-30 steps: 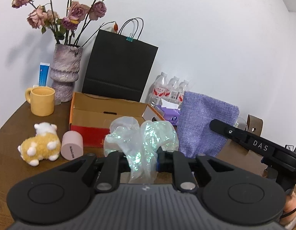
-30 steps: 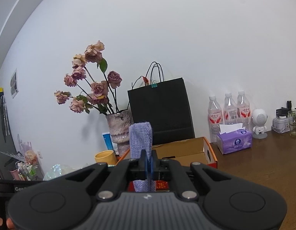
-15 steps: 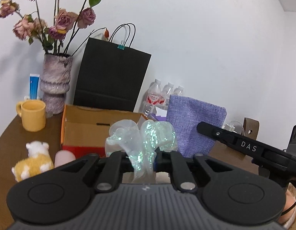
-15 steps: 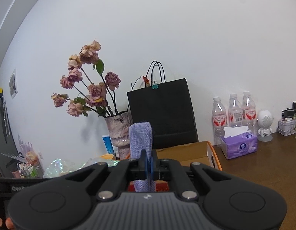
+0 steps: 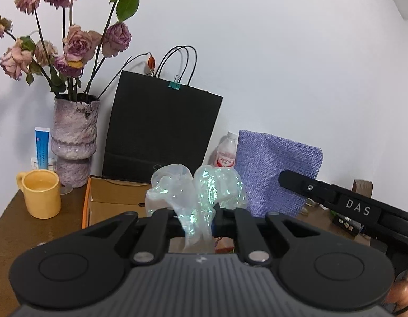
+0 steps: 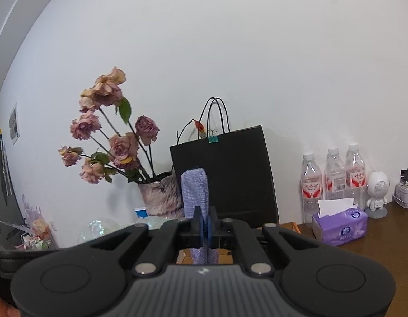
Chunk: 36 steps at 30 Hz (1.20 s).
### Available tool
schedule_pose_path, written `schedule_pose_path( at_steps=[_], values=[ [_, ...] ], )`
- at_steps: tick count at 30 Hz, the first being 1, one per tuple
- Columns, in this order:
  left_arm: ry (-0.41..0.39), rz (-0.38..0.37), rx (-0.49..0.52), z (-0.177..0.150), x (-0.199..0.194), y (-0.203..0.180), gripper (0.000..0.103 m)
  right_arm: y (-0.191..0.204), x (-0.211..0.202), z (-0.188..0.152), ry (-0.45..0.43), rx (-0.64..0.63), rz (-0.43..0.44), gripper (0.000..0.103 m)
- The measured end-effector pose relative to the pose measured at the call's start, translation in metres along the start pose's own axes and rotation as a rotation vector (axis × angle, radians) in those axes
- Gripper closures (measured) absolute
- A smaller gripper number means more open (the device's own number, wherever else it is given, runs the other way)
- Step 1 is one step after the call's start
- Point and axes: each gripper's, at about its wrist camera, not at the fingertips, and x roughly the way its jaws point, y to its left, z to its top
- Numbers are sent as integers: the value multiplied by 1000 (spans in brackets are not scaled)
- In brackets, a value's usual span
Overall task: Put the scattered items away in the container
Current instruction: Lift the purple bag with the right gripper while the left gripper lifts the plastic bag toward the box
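Observation:
My left gripper is shut on a crumpled iridescent plastic bag, held up in front of the open orange cardboard box. My right gripper is shut on a purple knitted cloth that stands upright between its pads. That cloth also shows in the left wrist view, to the right of the plastic bag, with the right gripper's black finger beside it. A corner of the box peeks out behind the right gripper.
A black paper bag stands behind the box. A vase of dried roses, a blue tube and a yellow mug sit at the left. Water bottles, a purple tissue pack and a white figurine are at the right.
Both grippers rose and moved toward the box with their items. The plush toy and pink cylinder dropped out of the left wrist view; the vase and bag look nearer.

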Motion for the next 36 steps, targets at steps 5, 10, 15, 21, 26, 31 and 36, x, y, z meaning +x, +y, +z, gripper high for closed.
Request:
schedule_pose_path(
  at_steps=[5,10,15,21,26,31,36],
  values=[
    [8,4,-39,7,29,13,92,-9,37,0,36,9,-18,101],
    [-7,-26,-121,8,61,35,92,-31,75,-5,56,83,-49,101],
    [-10,-33,-212,0,98,58,92,-50,117,-20,95,148,-67,101],
    [-27,-23,-200,-9,103,68,92,-54,140,-43,119,138,-60,101],
    [-79,-51,-177,-5,81,67,92,-51,147,-45,130,129,-32,101],
    [-90,-95,-187,-5,52,64,92,-51,138,-42,114,123,-25,101],
    [-100,-140,-209,-11,20,58,92,-50,127,-37,95,130,-18,101]
  ],
)
